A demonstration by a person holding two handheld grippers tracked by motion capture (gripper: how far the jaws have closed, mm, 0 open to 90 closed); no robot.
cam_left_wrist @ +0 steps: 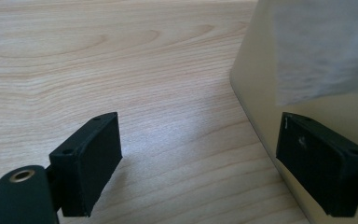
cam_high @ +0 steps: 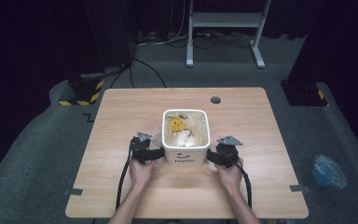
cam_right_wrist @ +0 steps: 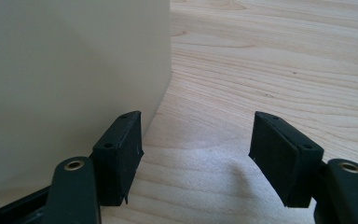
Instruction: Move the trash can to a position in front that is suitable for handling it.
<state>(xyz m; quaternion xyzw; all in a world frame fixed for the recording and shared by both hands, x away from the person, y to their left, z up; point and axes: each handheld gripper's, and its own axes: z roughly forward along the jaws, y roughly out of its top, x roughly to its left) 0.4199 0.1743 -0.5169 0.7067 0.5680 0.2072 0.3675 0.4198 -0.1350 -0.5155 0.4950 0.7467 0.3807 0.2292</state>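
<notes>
Bin (cam_high: pixel 185 148), cream, rigid and probably light plastic, stands on the worktop (cam_high: pixel 261 140) between the released left tongs (cam_high: pixel 154 154) and released right tongs (cam_high: pixel 216 156); smooth walls may slip, so grip its rim.

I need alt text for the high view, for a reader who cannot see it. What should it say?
A person's two hands hold the left gripper and the right gripper against opposite sides of a white bin marked "Hello" on a wooden table. The bin holds crumpled white material and something yellow.
</notes>
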